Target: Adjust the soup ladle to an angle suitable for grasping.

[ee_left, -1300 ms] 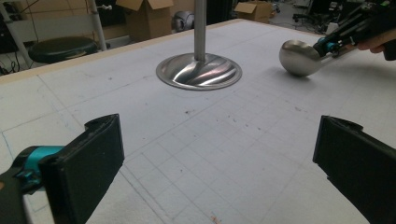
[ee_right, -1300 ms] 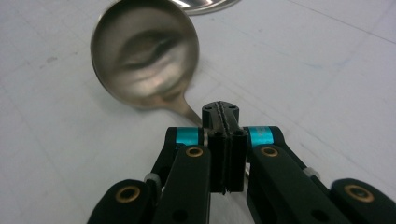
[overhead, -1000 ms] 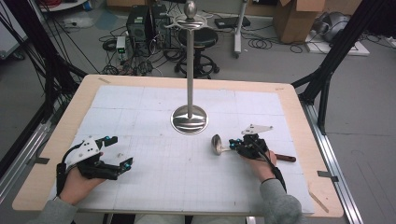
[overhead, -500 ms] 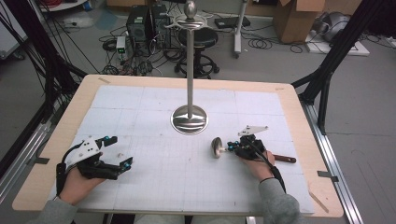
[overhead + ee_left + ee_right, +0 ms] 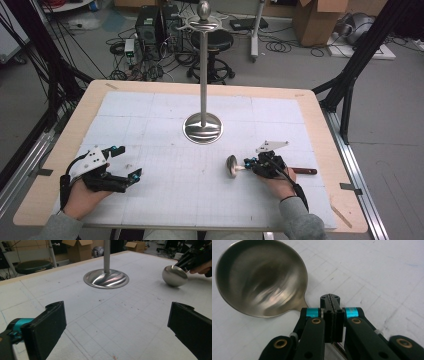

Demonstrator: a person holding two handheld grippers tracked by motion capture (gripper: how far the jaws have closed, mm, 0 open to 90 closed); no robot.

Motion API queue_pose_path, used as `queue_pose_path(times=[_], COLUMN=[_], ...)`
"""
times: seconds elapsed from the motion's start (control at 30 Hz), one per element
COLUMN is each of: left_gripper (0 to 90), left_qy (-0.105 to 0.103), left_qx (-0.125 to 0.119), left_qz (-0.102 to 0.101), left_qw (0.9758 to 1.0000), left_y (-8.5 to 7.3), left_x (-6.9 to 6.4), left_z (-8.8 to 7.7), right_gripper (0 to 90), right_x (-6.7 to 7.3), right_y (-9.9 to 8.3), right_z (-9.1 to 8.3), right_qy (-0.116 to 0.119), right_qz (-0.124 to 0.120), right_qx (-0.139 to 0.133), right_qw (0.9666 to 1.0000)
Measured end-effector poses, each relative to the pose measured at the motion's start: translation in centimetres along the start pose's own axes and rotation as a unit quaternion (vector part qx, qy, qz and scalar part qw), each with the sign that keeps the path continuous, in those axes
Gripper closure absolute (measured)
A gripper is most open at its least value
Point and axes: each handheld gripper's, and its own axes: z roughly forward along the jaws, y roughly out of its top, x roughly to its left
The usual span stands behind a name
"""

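Note:
A metal ladle lies low over the white mat, its round bowl [image 5: 231, 166] [image 5: 262, 277] tipped on edge and its dark handle [image 5: 302, 171] pointing right behind the hand. My right gripper [image 5: 248, 165] [image 5: 330, 298] is shut on the thin neck just behind the bowl. The left gripper view shows that bowl [image 5: 174, 275] with the right gripper [image 5: 190, 257] at the far right. My left gripper [image 5: 128, 161] [image 5: 117, 327] rests at the table's left front, jaws wide open with nothing but bare mat between them.
A tall metal stand rises from a round base [image 5: 202, 128] [image 5: 106, 278] at the mat's centre, with hooked arms at its top [image 5: 203, 21]. The wooden table edge [image 5: 325, 130] frames the mat. Boxes, cables and a stool sit on the floor beyond.
The right gripper and the ladle have drifted slightly toward the near edge of the table. The left gripper has stayed put.

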Motion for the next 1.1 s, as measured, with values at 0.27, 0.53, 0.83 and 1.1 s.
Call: queue_pose_path(times=[0.27,0.53,0.83,1.1], left_gripper=[2.5,2.5,2.5,2.5], left_qy=[0.0,0.0,0.002,0.001], left_qx=[0.0,-0.003,0.001,-0.003], left_qz=[-0.001,-0.002,-0.001,-0.001], left_qw=[1.0,1.0,1.0,1.0], left_y=[0.0,0.0,0.0,0.1], left_x=[0.0,-0.1,0.0,0.0], left_z=[0.0,-0.1,0.0,-0.1], right_gripper=[90.0,90.0,90.0,90.0], right_x=[0.8,1.8,2.7,1.2], right_y=[-1.1,-2.3,-3.0,-3.3], right_z=[-0.9,-2.1,-3.1,-5.5], right_qy=[0.019,0.033,0.038,0.002], right_qz=[0.0,-0.008,-0.021,0.006], right_qx=[-0.005,-0.001,0.002,-0.039], right_qw=[0.9998,0.9994,0.9991,0.9992])
